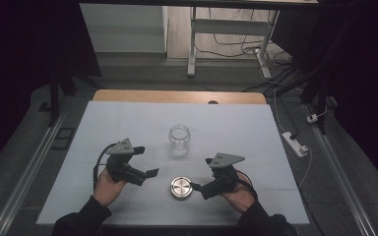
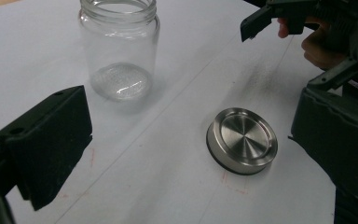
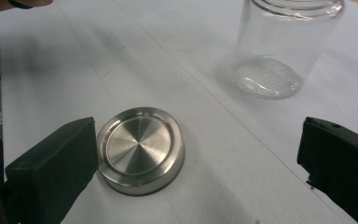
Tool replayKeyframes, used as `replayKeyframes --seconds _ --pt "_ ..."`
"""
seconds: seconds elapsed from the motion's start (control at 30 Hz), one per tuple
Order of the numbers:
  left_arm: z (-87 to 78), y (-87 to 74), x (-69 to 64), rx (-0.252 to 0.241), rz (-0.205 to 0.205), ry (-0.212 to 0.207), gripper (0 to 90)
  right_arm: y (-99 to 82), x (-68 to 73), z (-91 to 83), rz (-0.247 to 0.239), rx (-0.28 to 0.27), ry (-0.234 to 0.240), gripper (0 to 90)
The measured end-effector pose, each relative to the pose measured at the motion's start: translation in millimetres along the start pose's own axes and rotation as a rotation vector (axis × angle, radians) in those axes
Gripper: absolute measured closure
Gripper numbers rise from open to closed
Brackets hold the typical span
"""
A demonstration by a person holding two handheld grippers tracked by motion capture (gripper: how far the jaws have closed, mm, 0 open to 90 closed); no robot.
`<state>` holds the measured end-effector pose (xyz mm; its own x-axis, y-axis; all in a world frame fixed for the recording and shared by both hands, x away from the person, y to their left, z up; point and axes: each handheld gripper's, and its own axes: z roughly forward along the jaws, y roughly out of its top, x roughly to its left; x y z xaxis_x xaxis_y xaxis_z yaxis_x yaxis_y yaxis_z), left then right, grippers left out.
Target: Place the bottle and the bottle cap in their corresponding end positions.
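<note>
Lid [image 1: 181,188], round and metal, lies flat on the white table [image 1: 128,123] near the front edge, between two grippers. Left gripper [image 1: 147,162] and right gripper [image 1: 197,189] both have spread jaws, holding nothing. Jar [image 1: 179,140] stands upright and uncapped just behind the lid.

The left gripper [image 2: 186,140] has its jaws wide apart over the white table [image 2: 177,60]. Between them lie an upright empty glass jar [image 2: 119,49] and a metal lid [image 2: 242,140]; the right gripper [image 2: 265,21] hovers beyond.
</note>
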<state>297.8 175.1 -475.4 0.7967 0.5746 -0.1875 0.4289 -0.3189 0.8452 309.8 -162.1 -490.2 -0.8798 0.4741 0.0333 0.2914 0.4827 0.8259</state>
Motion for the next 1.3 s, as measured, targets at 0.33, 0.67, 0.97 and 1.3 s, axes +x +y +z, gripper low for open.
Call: replayKeyframes --seconds 0.33,0.67,0.97,1.3 --pt "-20.0 -14.5 -2.9 0.007 -0.012 0.044 0.0 -4.0 -5.9 -15.9 0.018 -0.015 -0.029 0.0" --pt "-38.8 -37.7 -3.3 0.013 -0.055 0.080 0.0 -9.1 -10.1 -28.1 0.037 -0.019 -0.059 0.0" --pt "-59.7 -52.3 -6.4 -0.001 -0.073 0.121 0.0 -16.2 -14.6 -41.8 0.063 -0.023 -0.102 0.0" --pt "-82.8 -71.4 -8.3 -0.013 -0.111 0.173 0.0 -27.4 -21.3 -62.1 0.097 -0.035 -0.158 0.0"
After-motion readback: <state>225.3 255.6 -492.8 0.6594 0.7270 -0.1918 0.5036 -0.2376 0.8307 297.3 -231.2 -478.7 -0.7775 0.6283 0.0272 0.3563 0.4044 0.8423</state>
